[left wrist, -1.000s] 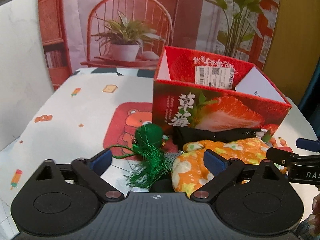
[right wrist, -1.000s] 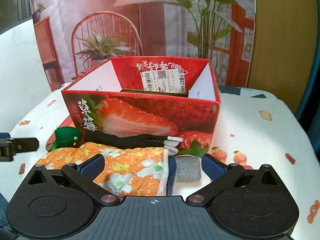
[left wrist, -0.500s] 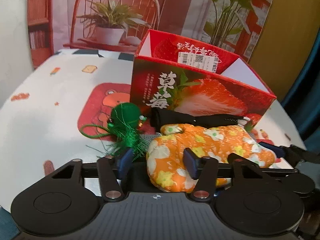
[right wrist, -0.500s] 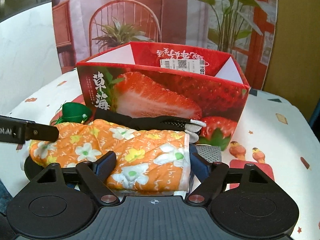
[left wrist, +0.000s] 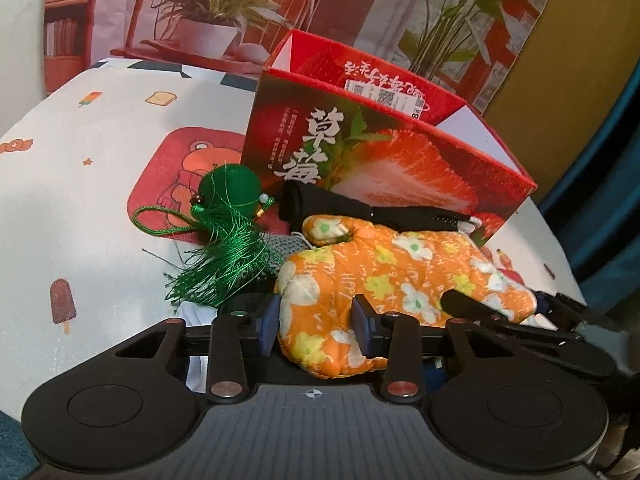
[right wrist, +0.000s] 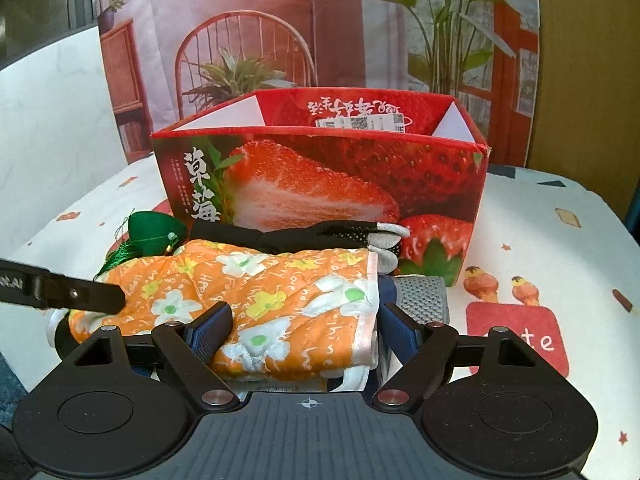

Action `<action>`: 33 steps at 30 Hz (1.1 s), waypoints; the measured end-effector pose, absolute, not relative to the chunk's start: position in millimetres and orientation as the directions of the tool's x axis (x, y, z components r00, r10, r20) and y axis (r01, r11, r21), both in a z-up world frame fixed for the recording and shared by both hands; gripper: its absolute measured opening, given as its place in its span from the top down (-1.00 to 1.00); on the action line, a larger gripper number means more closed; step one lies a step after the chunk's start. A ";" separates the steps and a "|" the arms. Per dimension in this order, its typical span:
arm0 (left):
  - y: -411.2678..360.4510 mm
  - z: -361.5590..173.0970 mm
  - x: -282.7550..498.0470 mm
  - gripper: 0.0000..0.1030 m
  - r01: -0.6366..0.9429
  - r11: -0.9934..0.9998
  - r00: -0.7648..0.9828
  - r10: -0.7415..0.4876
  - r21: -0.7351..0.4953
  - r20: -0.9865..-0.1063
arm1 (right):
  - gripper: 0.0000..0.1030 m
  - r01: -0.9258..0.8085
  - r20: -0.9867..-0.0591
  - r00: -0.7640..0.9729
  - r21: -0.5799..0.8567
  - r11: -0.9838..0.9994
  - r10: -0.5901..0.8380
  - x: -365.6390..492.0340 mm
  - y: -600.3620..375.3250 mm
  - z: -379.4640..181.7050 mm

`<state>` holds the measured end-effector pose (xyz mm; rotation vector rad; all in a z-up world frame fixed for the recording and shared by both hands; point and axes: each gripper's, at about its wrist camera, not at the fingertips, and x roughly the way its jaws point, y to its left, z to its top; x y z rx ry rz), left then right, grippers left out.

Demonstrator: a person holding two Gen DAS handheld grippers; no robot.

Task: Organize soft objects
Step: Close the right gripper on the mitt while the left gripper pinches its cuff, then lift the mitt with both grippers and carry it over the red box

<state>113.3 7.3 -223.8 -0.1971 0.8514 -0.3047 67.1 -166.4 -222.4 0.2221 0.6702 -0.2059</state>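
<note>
a printed tablecloth [left wrist: 100, 152] with ice lollies and a red bear patch covers the table; a backdrop [right wrist: 248, 40] pictures chair and plants.

Strawberry box [right wrist: 320, 184] close behind the pile; open tablecloth [left wrist: 100, 200] leftward

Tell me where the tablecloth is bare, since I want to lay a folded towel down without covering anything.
Bare cloth lies left of the green tassel ball, over the small printed motifs of the tablecloth, and right of the strawberry box by the red printed patch. Crowded: the strip before the box, where the orange mitt, black glove and both grippers sit.
</note>
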 end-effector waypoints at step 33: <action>4.6 -211.4 91.6 0.72 0.234 0.944 0.682 -0.330 -0.232 -0.652 | 0.35 0.253 -0.576 0.801 0.075 0.965 -0.165 45.1 -157.6 -185.0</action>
